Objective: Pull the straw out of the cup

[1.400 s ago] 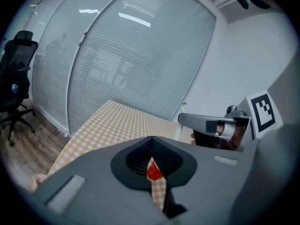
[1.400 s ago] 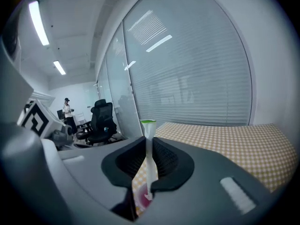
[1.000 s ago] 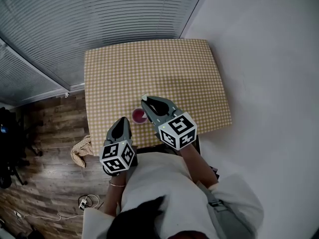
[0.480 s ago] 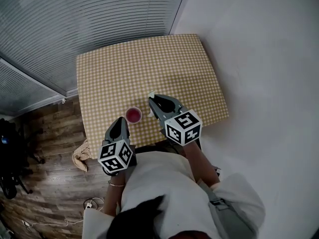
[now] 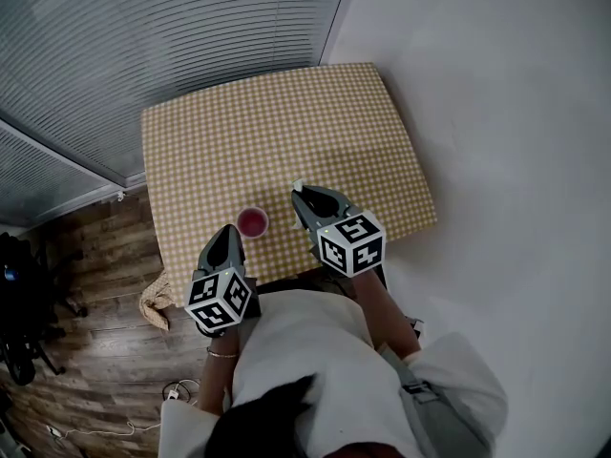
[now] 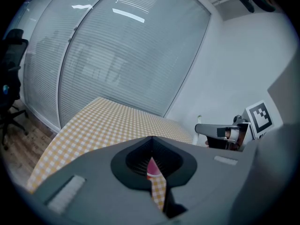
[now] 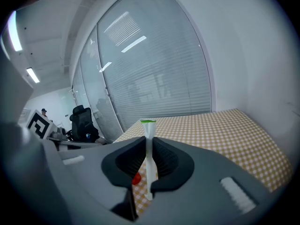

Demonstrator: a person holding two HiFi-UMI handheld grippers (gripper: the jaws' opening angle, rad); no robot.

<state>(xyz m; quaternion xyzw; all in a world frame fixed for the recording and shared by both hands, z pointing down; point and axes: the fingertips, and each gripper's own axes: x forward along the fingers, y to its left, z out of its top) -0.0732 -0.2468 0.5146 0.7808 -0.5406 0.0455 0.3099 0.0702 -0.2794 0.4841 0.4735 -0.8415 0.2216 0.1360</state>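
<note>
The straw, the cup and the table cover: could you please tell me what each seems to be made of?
Straw: matte white with a green tip, probably paper or a paper wrapper; plastic possible.
Cup: pale rim, red inside; too small to tell, perhaps plastic or paper.
Table cover: flat yellow-and-white check, cloth or vinyl.

A tan-and-white checked cloth is seen across the table (image 5: pixel 286 122), where a pink cup (image 5: pixel 252 222) is pictured. A white straw (image 7: pixel 149 158) tipped in green is framed by the dark grey right gripper (image 5: pixel 300 195). Black-and-white square markers are carried on its cube and on that of the grey left gripper (image 5: pixel 229 232). Grey slatted blinds (image 5: pixel 172 36), a white wall (image 5: pixel 496 84) and brown wood-plank floor (image 5: pixel 86 284) are shown around.
</note>
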